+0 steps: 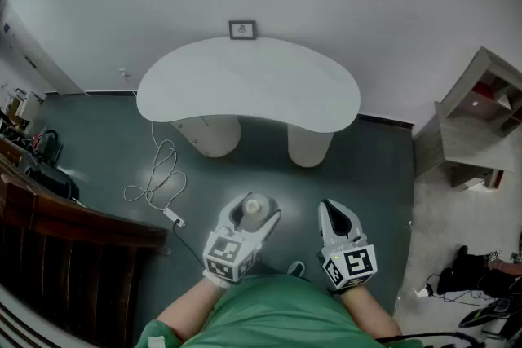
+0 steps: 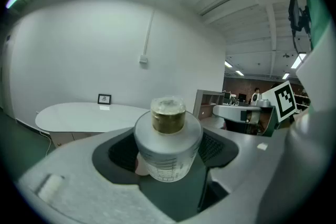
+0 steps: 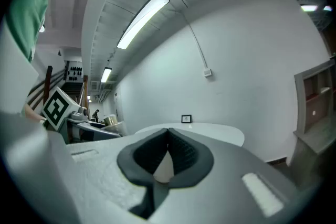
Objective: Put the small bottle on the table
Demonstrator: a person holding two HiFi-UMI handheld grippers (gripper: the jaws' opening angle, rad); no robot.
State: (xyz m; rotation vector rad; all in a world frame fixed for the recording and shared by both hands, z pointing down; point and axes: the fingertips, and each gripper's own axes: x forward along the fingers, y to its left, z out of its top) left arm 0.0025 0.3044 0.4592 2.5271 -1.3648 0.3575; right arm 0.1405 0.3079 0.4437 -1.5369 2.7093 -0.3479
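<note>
A small clear bottle (image 2: 168,139) with a white shoulder and a capped brownish neck stands upright between the dark pads of my left gripper (image 2: 169,152), which is shut on it. In the head view the bottle (image 1: 254,208) shows as a pale round top in the left gripper (image 1: 254,212), held over the green floor in front of me. My right gripper (image 1: 337,216) is beside it to the right, its jaws closed tip to tip with nothing between them (image 3: 168,136). The white kidney-shaped table (image 1: 249,85) stands ahead by the wall, bare apart from a small framed picture (image 1: 242,30).
A white cable with a plug strip (image 1: 159,183) lies on the floor left of the table legs. A dark wooden counter (image 1: 57,232) runs along the left. A grey shelf unit (image 1: 477,122) stands at the right, with cables and dark gear (image 1: 469,273) below it.
</note>
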